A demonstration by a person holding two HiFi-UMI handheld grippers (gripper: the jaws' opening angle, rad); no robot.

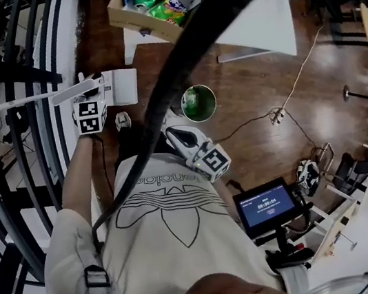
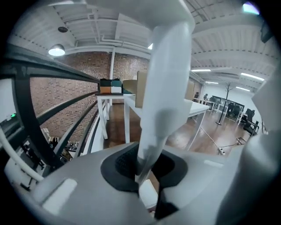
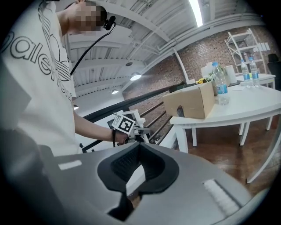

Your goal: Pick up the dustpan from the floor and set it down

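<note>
The white dustpan (image 1: pixel 120 87) hangs off the floor beside the black railing. Its narrow neck (image 2: pixel 151 145) stands between the dark pads of my left gripper (image 2: pixel 147 172), which is shut on it. From there it widens upward and fills the middle of the left gripper view. In the head view my left gripper (image 1: pixel 96 88) sits just left of the pan, with its marker cube (image 1: pixel 90 116) below. My right gripper (image 1: pixel 173 135) hovers near my waist, apart from the dustpan. Its jaws (image 3: pixel 134 176) meet at the tips with nothing gripped.
A black railing (image 1: pixel 1 138) runs down the left side. A green-lined bin (image 1: pixel 198 103) stands on the wood floor ahead. Beyond it is a white table (image 1: pixel 254 23) bearing a cardboard box (image 1: pixel 146 6) of snacks. A tablet on a stand (image 1: pixel 267 205) and a floor cable (image 1: pixel 298 75) lie to the right.
</note>
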